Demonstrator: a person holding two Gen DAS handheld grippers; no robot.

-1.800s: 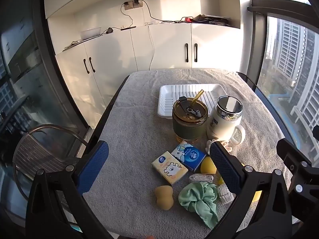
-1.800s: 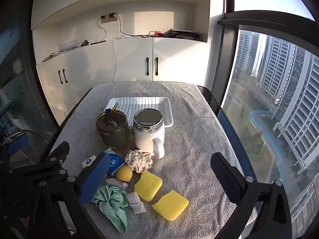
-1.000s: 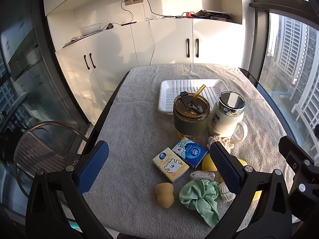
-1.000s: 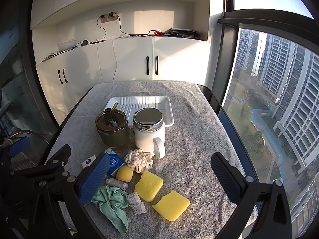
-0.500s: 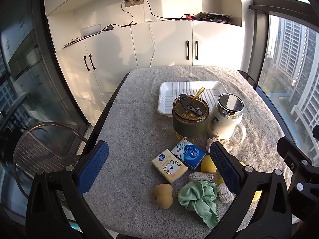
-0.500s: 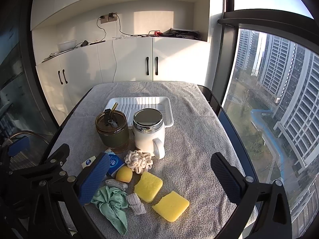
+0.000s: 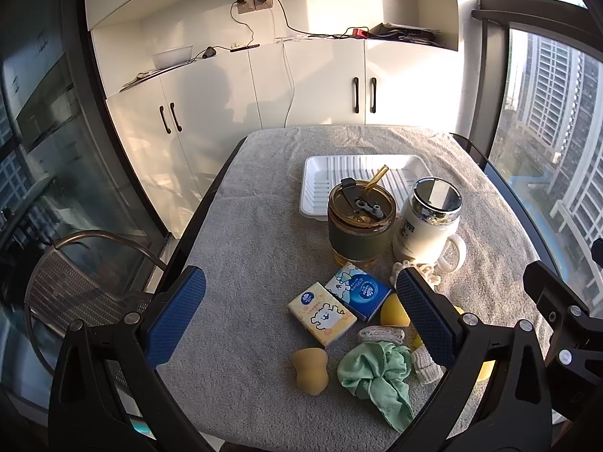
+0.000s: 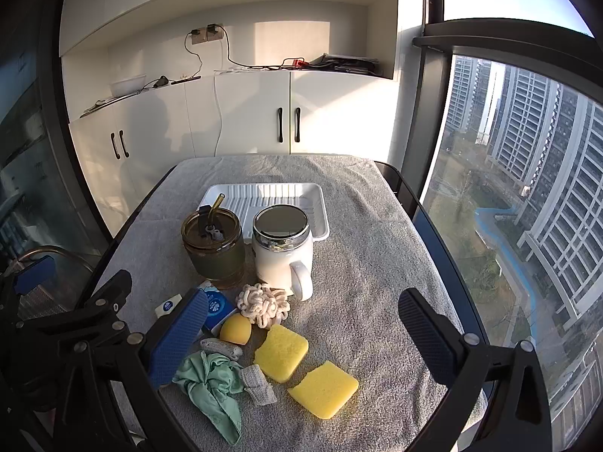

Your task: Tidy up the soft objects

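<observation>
Grey-towelled table (image 8: 377, 263) holds 2 yellow sponges (image 8: 280, 352); left tool (image 7: 301, 312) and right tool (image 8: 301, 333) hover spread, empty.

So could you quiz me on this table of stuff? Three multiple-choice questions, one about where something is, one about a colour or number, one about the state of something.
1. Where is the white ribbed plastic tray?
A. Behind the two cups
B. Under the green cloth
C. On the cabinet shelf

2. How many flat yellow square sponges lie on the grey towel-covered table?
A. One
B. Two
C. Four

3. What state is the right gripper in?
A. Shut on a sponge
B. Open, holding nothing
C. Shut on the white mug

Answers:
1. A: the tray sits past the amber lidded tumbler with a straw and the white mug with a mirrored lid.
2. B: one sponge lies beside the other sponge.
3. B: its jaws stand wide apart above the table, nothing between them.
</observation>
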